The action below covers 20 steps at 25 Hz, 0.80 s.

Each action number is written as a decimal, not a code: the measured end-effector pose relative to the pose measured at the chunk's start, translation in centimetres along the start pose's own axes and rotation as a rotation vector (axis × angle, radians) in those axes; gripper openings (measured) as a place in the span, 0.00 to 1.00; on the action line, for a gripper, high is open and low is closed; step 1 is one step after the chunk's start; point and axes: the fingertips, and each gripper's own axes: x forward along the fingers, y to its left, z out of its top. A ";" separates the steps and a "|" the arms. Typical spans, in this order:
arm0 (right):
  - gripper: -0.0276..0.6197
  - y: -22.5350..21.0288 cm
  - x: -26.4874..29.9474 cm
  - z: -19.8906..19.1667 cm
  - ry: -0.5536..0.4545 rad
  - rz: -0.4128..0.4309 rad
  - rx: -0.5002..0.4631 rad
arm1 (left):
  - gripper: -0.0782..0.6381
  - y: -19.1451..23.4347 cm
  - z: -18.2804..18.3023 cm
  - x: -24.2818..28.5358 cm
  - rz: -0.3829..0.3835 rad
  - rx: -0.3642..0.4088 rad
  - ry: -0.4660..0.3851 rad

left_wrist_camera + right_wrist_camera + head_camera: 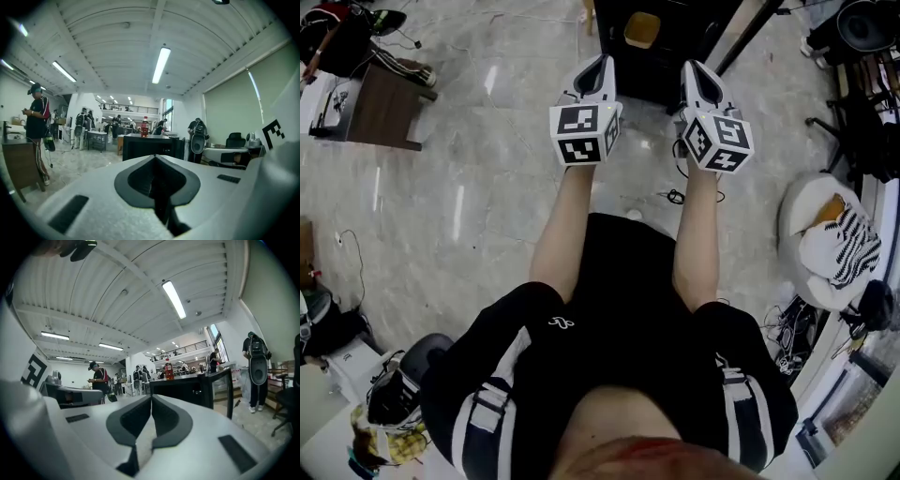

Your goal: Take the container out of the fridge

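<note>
A low black fridge [661, 52] stands on the floor just ahead of both grippers, with a tan object [642, 29] on its top. Its dark front shows in the left gripper view [150, 147], and a red bottle [145, 126] stands on top. In the right gripper view the fridge [180, 392] has a glass door [224, 390] swung out at its right side. No container shows inside. My left gripper [602, 64] and right gripper [695, 69] are held side by side at arm's length, both shut and empty.
A dark wooden side table [386, 105] stands at the left. A white cushioned seat [825, 234] with striped cloth sits at the right, with cables [675, 197] on the marble floor. A person [37, 126] stands at the left, and others stand farther back.
</note>
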 end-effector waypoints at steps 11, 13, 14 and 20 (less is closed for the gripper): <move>0.06 -2.5 9.3 -1.5 0.032 -0.027 -0.017 | 0.12 5.4 -1.2 9.0 -0.014 -0.051 0.034; 0.06 -4.0 11.4 -2.0 0.049 -0.043 -0.006 | 0.12 5.5 -1.5 12.0 -0.039 -0.048 0.058; 0.06 -4.6 12.7 -2.4 0.063 -0.048 0.000 | 0.12 6.0 -1.7 13.4 -0.046 -0.052 0.071; 0.06 -6.3 21.2 -6.1 0.177 -0.062 0.019 | 0.12 10.4 -4.5 21.0 -0.066 -0.108 0.163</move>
